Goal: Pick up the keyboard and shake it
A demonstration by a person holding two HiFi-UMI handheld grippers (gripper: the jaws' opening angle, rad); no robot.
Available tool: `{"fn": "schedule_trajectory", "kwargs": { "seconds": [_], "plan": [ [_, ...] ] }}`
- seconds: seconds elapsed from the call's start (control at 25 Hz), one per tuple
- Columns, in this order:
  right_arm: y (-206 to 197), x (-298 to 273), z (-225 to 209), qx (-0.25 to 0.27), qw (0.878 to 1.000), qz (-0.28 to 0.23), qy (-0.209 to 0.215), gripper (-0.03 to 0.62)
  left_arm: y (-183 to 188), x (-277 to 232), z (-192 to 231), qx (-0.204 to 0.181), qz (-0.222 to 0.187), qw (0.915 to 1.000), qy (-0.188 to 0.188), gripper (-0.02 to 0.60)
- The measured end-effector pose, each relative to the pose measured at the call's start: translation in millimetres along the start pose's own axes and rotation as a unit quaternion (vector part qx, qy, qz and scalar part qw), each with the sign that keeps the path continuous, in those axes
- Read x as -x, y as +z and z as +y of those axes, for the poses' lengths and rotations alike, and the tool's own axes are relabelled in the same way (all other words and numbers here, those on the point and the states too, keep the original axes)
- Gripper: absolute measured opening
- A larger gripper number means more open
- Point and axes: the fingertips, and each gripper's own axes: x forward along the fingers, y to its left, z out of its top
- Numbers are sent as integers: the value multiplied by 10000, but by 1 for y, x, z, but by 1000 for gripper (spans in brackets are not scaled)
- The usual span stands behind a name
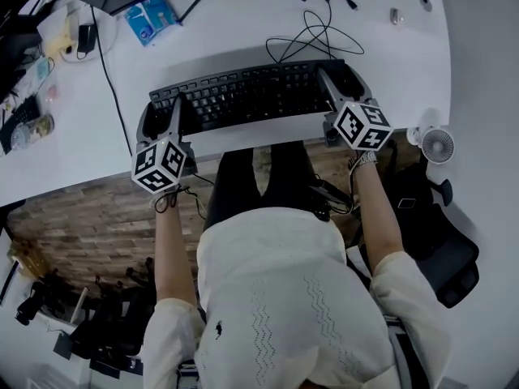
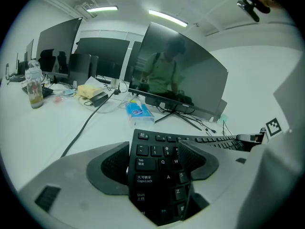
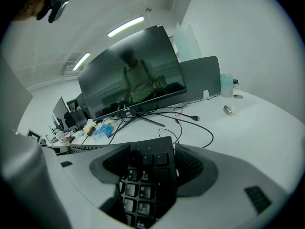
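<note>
Evidently the black keyboard (image 1: 247, 96) has been taken at both short ends. It lies lengthwise along the front edge of the white desk (image 1: 73, 148), directly ahead of the person. The left gripper (image 2: 155, 148) is seen closed on the end carrying the Tab, Caps Lock and Shift keys. The right gripper (image 3: 150, 163) is clamped in the same way on the number-pad end. Whether the keyboard rests on the desk or is raised just off it cannot be told; a band of shadow is cast behind it in the head view.

The keyboard is judged to be a stiff plastic slab, fairly light but long, so little sag is expected between the two holds. A hold at each end is well suited to it, since twist and swing can be checked from both sides. The two grippers would have to be moved together, or the case would be wrenched. The keycaps are smooth, uneven and loosely seated, so slipping under a jaw is likely if the shake is sharp. A firm hold on the case edge is preferable.

A thin black cable (image 1: 312, 35) is looped on the desk just behind the keyboard. If it is the keyboard's own lead, the slack should be watched during shaking.
</note>
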Motion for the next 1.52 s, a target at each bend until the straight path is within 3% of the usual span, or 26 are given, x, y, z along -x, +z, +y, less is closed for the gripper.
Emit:
{"fn": "schedule_trajectory", "kwargs": {
  "seconds": [0.68,1.52],
  "plan": [
    [-56,-23,-17,-4,9988,482,-71,279,-61,-16,16,236,562,9980,155,304],
    [-79,-37,-26,-98,9985,536,-102,282,-79,-28,23,244,729,9970,132,304]
  ]
}}
